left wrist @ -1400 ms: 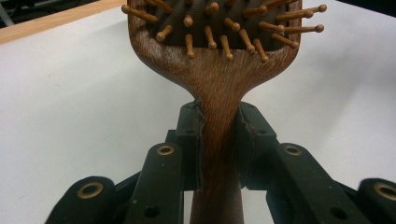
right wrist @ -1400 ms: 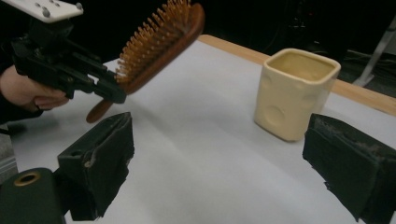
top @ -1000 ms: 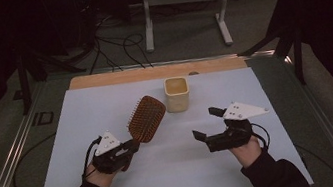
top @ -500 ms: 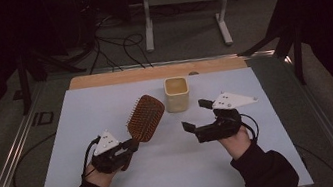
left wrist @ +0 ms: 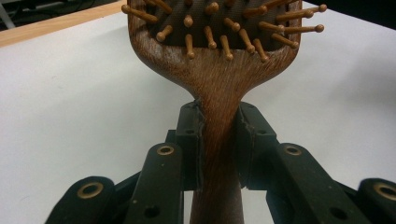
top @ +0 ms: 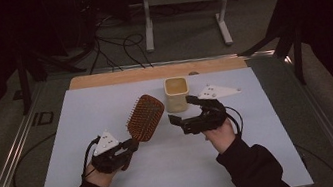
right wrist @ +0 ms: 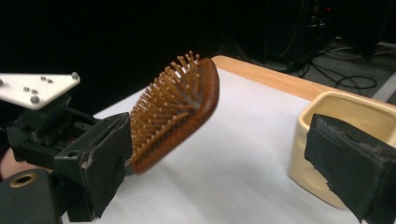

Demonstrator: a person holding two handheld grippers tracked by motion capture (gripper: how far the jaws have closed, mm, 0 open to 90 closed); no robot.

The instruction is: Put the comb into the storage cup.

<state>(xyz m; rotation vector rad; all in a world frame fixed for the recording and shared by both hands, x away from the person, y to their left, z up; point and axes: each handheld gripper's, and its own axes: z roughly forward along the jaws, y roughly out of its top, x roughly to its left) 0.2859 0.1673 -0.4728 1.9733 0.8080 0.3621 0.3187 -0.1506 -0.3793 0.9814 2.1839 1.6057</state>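
The wooden paddle hairbrush [top: 144,117] sits just left of the middle of the white-covered bench [top: 105,103], its pinned face upward and its head angled toward the far edge. Its handle is clamped between the jaws of the left gripper [top: 125,149]; the left gripper view shows both black pads pressed against the narrow neck of the handle, with the head lifted off the white surface. That grip and the brush's place match the earlier pictures.

What has changed is the right gripper [top: 181,112]. A second ago it hung nearer the right edge of the bench, well apart from everything; now it has come in toward the centre and slightly toward the far edge, jaws spread wide and holding nothing. Its upper jaw tip lies just beside the beige cup [top: 176,93], which stands upright near the far edge, right of the brush head. In the right gripper view the cup [right wrist: 341,140] appears behind one jaw and the hairbrush [right wrist: 175,109] between the two, so the opening faces the gap between brush and cup.

This reads as the free hand closing in, probably to steady the cup or take hold of the brush head; which of the two cannot yet be told.
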